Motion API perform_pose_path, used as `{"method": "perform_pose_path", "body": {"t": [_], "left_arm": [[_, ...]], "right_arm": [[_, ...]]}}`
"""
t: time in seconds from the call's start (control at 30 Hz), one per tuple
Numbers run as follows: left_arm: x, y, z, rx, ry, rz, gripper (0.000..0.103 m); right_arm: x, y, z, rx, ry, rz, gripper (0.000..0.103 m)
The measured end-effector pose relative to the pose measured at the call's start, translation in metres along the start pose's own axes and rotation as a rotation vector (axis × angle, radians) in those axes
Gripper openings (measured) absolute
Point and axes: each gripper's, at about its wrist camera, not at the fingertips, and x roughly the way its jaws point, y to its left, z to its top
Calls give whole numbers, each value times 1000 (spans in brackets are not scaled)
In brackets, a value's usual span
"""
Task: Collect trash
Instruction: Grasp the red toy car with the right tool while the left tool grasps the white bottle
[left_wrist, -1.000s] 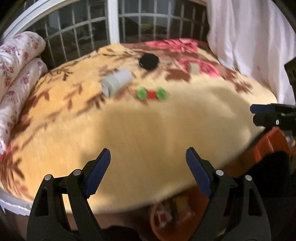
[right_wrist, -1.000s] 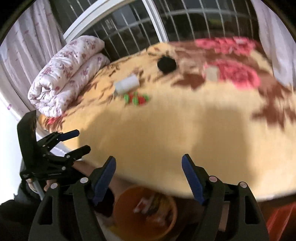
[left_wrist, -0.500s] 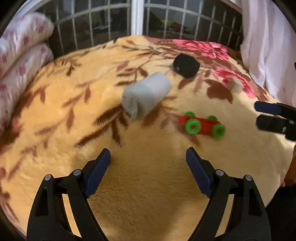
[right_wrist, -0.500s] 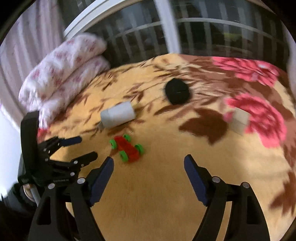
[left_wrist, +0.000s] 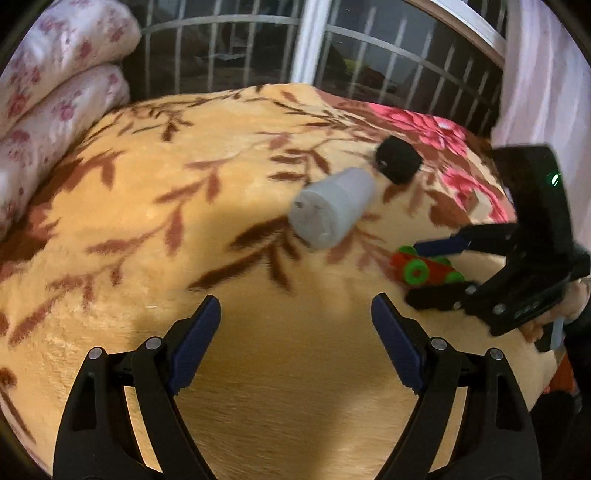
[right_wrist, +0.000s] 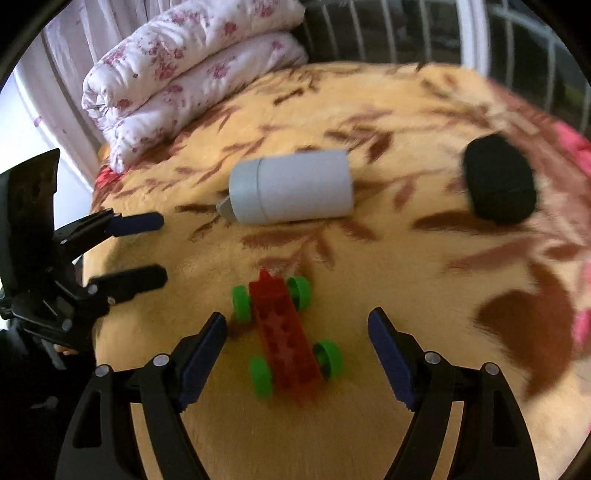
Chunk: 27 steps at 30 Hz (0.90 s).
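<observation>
The right gripper (right_wrist: 297, 343) has its fingers spread wide, with a toy car (right_wrist: 286, 338) between them but touching neither. The car is red with green wheels; its long axis runs away from the gripper, leaning slightly left, with the pointed end farthest. In the left wrist view the right gripper (left_wrist: 436, 267) straddles the car (left_wrist: 424, 268), and one finger hides part of it.

The left gripper (left_wrist: 295, 345) is also wide open, holding nothing, above bare blanket (left_wrist: 147, 229). From the right wrist it shows at the left edge (right_wrist: 142, 251), fingers apart and pointing toward the bottle.

Beyond the car lies a grey bottle (right_wrist: 291, 188) on its side, long axis across the view, cap end to the left. Seen from the left wrist the bottle (left_wrist: 330, 210) points its cap toward the camera. Further right sits a black lump (right_wrist: 498, 188), blurred and hard to identify. A folded quilt (right_wrist: 188, 62) lies at the far left of the bed.
</observation>
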Motion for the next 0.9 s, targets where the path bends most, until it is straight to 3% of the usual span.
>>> {"method": "perform_pose_path", "body": {"t": [0.03,0.13,0.17,0.37,0.5,0.67,0.83,0.9], "left_arm": [[1,4,0,-22,3,-8,82],[3,13,2,-73,6,-37,82],[2,13,2,-78,1,-40,82],[5,0,2,-17,-3,-19,82],[13,-22,22,126,19,-36,82],[36,-47,59,370,48,23,83],[73,-61,82,459,112,26,84],[90,-67,81,475,115,69,83]], "right_arm": [[2,2,0,-9,1,-11,76],[-8,14,-6,-19,-23,-66,42],[-12,17,-10,2,-36,-78,39],[-45,29,-54,171,-183,-173,39],[-80,14,-98,334,-369,-132,39],[-87,-10,-120,444,-385,-115,39],[-85,-10,-119,447,-388,-100,39],[-84,-11,-118,450,-389,-97,39]]}}
